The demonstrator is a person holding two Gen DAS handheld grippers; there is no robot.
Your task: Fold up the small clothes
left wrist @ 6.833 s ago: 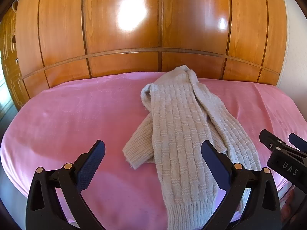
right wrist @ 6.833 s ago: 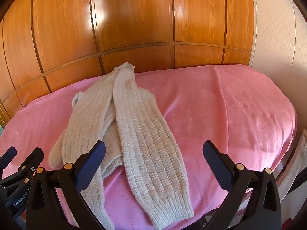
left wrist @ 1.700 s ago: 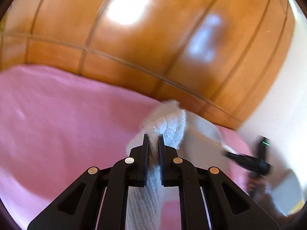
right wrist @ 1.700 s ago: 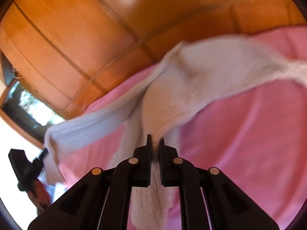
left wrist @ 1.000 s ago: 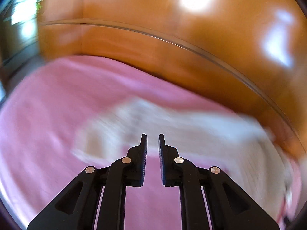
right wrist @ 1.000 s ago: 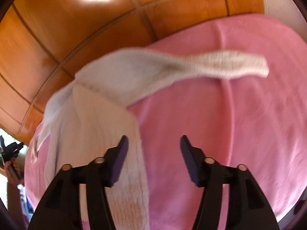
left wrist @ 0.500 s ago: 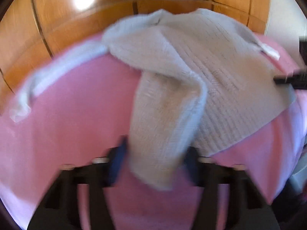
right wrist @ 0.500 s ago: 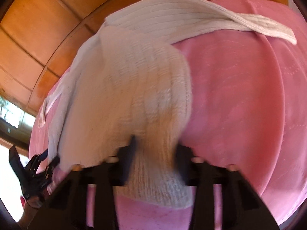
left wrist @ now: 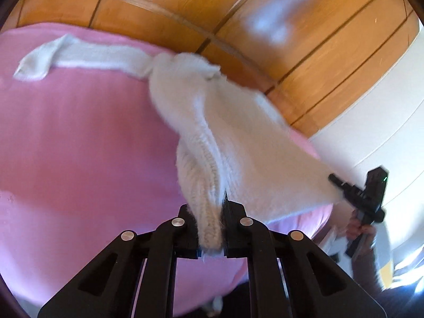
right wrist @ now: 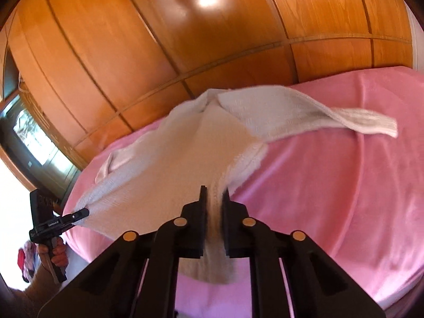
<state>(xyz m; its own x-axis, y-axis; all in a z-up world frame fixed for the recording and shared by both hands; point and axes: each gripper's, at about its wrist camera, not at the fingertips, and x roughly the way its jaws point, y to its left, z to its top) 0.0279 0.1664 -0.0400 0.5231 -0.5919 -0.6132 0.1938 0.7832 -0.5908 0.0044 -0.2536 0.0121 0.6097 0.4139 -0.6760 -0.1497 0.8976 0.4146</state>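
A cream knitted sweater [left wrist: 225, 122] is stretched above the pink bed cover [left wrist: 79, 145]. My left gripper [left wrist: 210, 228] is shut on one bottom corner of the sweater. My right gripper [right wrist: 214, 220] is shut on the other bottom corner of the sweater [right wrist: 185, 159]. One sleeve [left wrist: 79, 55] lies out to the left on the bed, the other sleeve [right wrist: 331, 114] lies out to the right. Each gripper shows in the other's view, the right one [left wrist: 341, 182] and the left one [right wrist: 79, 214], pinching the hem.
A glossy wooden wardrobe wall [right wrist: 212, 39] stands behind the bed. A white wall [left wrist: 384, 106] is on the right. A window [right wrist: 34, 143] is at the far left. The bed's near edge [right wrist: 265, 299] runs below my grippers.
Both grippers opened about a second ago and have now shut on the sweater's bottom corners. The body is lifted and pulled taut between them, sleeves spread on the bed.
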